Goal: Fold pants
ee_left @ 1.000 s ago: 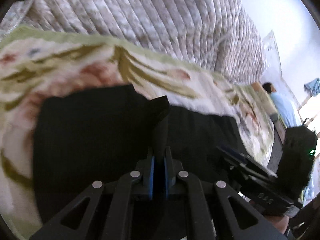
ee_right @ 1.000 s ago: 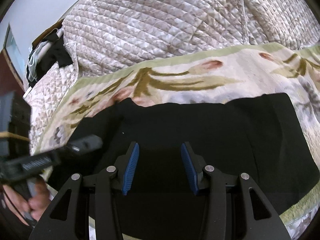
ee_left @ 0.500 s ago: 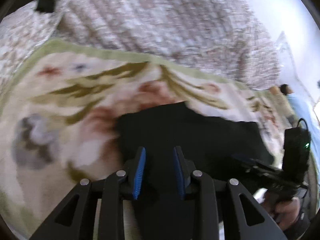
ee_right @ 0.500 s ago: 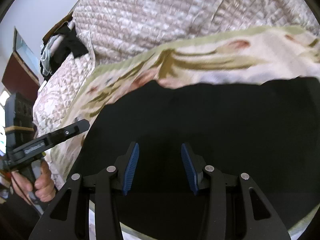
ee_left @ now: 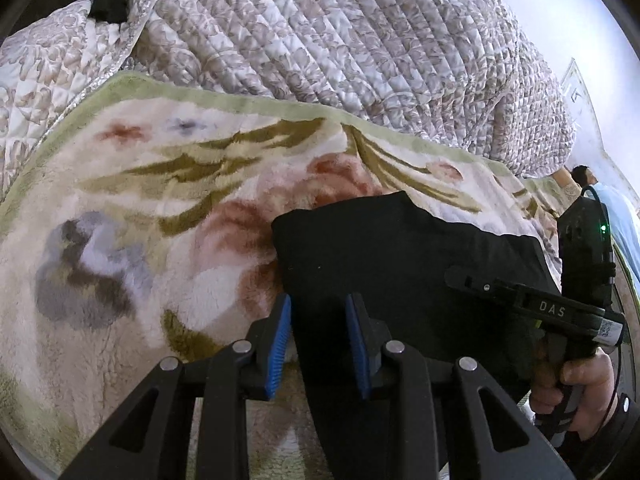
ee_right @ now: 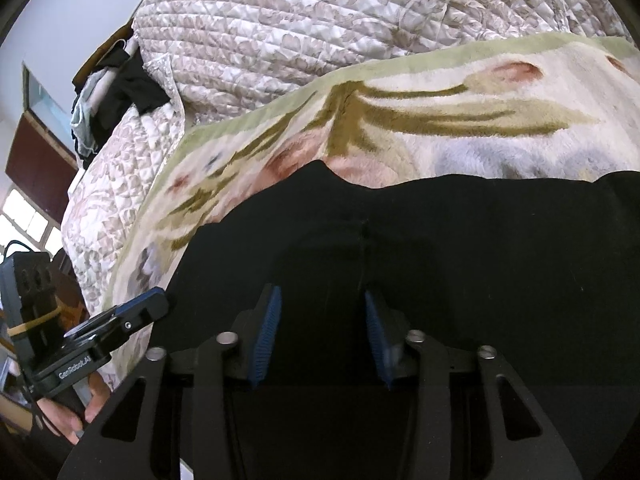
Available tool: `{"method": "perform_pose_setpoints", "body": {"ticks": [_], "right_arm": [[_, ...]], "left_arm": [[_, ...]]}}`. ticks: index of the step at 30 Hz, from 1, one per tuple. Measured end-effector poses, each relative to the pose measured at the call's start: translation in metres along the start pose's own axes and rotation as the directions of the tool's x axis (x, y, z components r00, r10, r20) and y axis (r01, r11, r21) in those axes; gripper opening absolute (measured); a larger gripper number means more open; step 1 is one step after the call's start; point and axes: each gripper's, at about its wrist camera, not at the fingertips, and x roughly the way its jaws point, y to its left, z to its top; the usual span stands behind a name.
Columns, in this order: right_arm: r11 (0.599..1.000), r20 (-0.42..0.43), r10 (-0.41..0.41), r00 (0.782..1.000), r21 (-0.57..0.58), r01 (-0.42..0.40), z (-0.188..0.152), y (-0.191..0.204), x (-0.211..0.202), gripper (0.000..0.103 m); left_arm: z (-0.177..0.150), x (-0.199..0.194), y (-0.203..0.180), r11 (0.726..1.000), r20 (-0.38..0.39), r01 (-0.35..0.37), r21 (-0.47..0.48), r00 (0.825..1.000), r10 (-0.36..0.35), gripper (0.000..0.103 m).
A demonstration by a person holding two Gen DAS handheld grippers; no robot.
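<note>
Item, left: floral fleece blanket [ee_left: 132, 208], cream with a green border, spread flat as the folding surface; a broad bare stretch lies open on the left. Item, far: quilted bedspread [ee_left: 360, 40], heaped behind the blanket's far edge, closing off room that way. Item, left gripper [ee_left: 318, 338]: jaws apart with a clear gap, gripping nothing, poised over the near left edge of the black pants [ee_left: 400, 264], its left pad over blanket, its right pad over cloth; judged to be placed for pinching that edge. Item, centre: the pants lie flat on the blanket, left corner squared, far edge running rightward, apparently already doubled into a compact slab. Item, right gripper [ee_right: 320, 336]: jaws have just been closing but stand apart, nothing pressed between the pads; it hangs over the pants' middle, where a faint seam or crease runs. The pants' far edge [ee_right: 440, 184] shows a small hump. Item, right: a hand [ee_left: 576, 384] holds that gripper's grip. Free blanket beyond the far edge gives room for a fold away.
</note>
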Motion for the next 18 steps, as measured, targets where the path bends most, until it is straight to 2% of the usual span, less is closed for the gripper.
{"method": "perform_pose_setpoints", "body": {"ticks": [1,2,8,13,18], "right_arm": [[0.999,-0.023,0.03,0.999,0.027,-0.029,0.0,-0.003,0.003,0.007],[0.997,-0.036,0.055,0.998,0.051,-0.053,-0.002,-0.006,0.004,0.005],[0.994,0.027,0.085,0.996,0.07,-0.086,-0.006,-0.007,-0.021,0.003],[0.996,0.001,0.014,1.0,0.087,-0.014,-0.007,-0.015,-0.012,0.003],[0.999,0.013,-0.02,1.0,0.029,0.02,-0.005,-0.006,-0.015,0.005]], "left_arm": [[0.0,0.0,0.001,1.0,0.0,-0.003,-0.001,1.0,0.003,0.031],[0.0,0.0,0.002,1.0,0.0,-0.007,-0.002,1.0,0.007,0.031],[-0.001,-0.004,0.004,1.0,0.018,-0.006,-0.005,1.0,0.006,0.031],[-0.004,-0.005,-0.003,1.0,0.013,0.026,0.013,1.0,-0.026,0.031],[-0.013,-0.013,-0.018,0.993,0.011,0.082,0.08,0.997,-0.083,0.031]]}}
